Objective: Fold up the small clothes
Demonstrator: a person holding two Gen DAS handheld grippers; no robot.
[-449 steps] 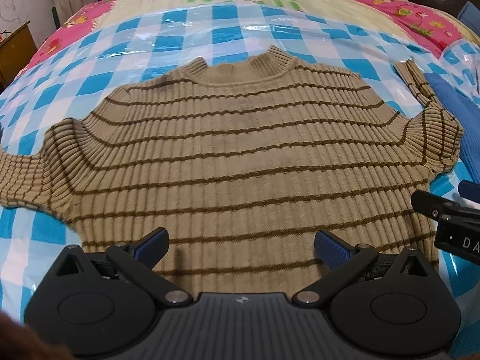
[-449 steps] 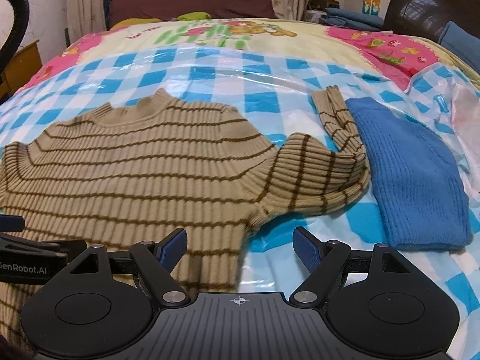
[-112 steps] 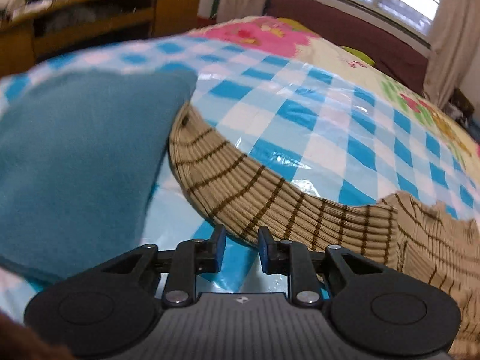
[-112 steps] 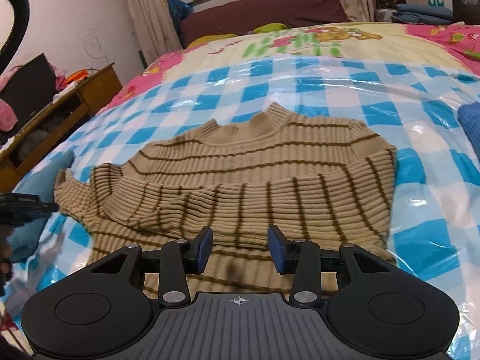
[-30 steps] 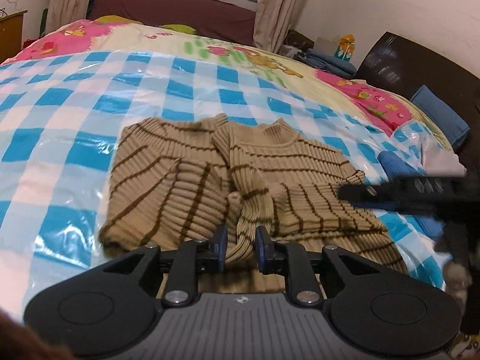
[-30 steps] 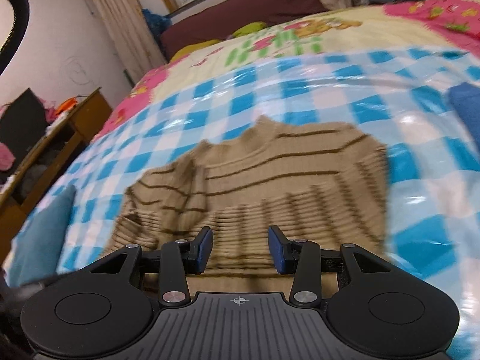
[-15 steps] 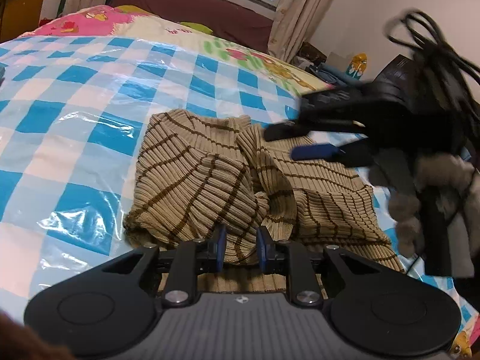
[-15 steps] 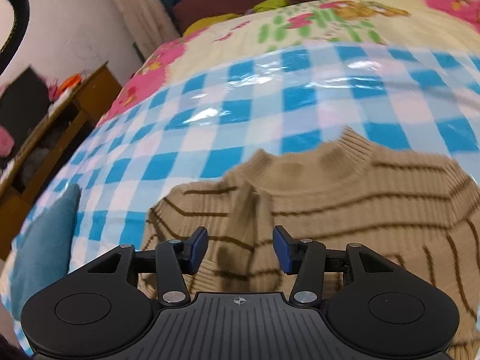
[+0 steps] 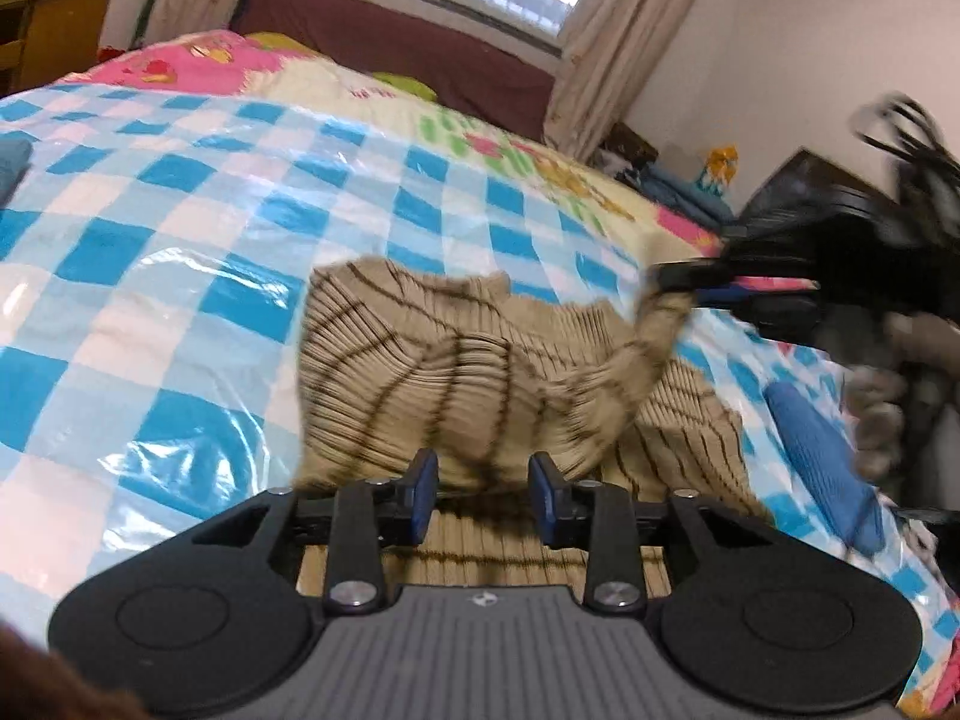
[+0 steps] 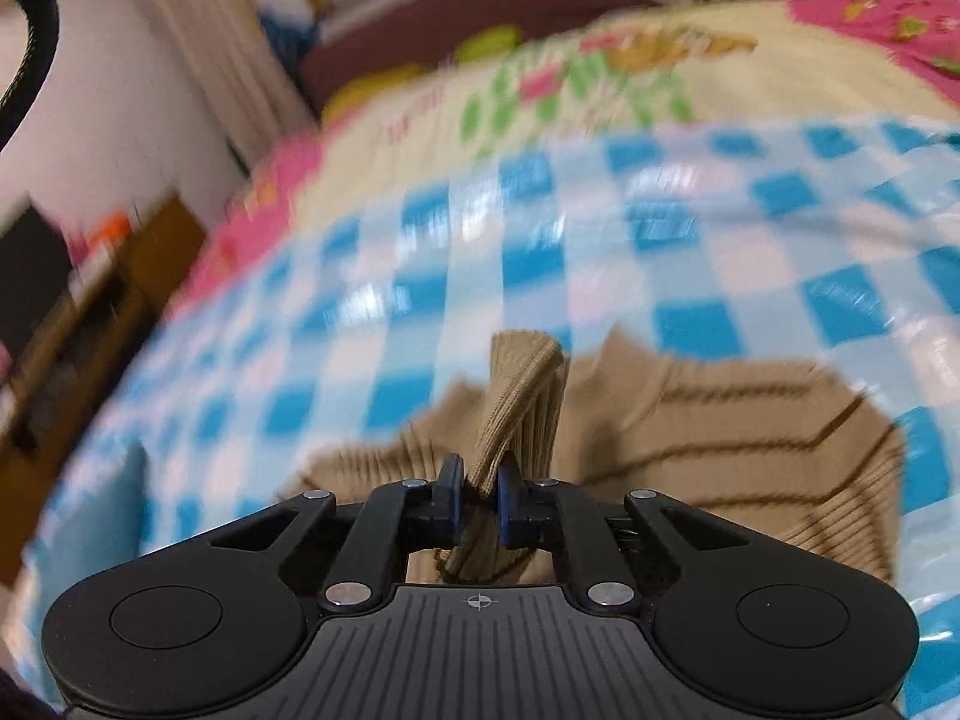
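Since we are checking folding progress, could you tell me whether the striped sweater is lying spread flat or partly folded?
Partly folded. The striped sweater is bunched over itself on the checked sheet, and the right gripper pinches one end, lifted off the pile.

- Lying rumpled at centre frame on the blue-checked plastic sheet (image 9: 198,252): tan striped sweater (image 9: 420,384).
- Opening at six o'clock, blue pads apart above the knit, not pressing it: left gripper (image 9: 483,495).
- Lifting a sleeve end at three o'clock, jaws closing on it: right gripper (image 9: 708,288).
- Resting at four o'clock: folded blue garment (image 9: 822,450).
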